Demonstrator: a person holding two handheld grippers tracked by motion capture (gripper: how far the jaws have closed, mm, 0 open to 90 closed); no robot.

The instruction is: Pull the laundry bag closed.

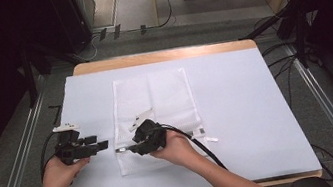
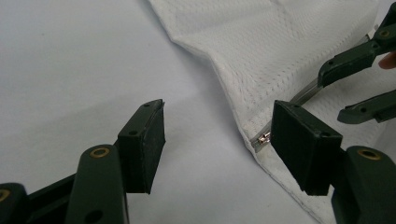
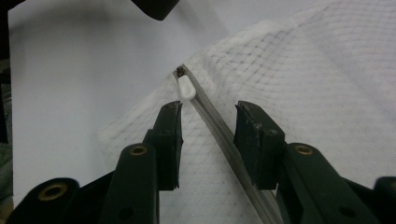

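A white mesh bag [image 1: 153, 100] lies flat on the pale sheet, with its zipper [image 3: 219, 126] running across its near end. My right gripper [image 1: 134, 143] points left over that zipper. Its jaws [image 3: 208, 140] stand open astride the zipper track without pressing on it, and the white pull tab [image 3: 187, 87] lies just ahead of the fingertips. My left gripper [image 1: 100, 142] rests on the sheet left of the bag, wide open with nothing held [image 2: 219, 137]. The zipper's metal end [image 2: 264, 138] sits close beside its right pad. Farther off in the left gripper view is the right gripper [image 2: 334, 95].
The pale sheet [image 1: 242, 106] covers most of the wooden table [image 1: 163, 56]. A black cable [image 1: 203, 148] trails from the right gripper over the bag's near right corner. Dark stands and cables surround the table on the floor.
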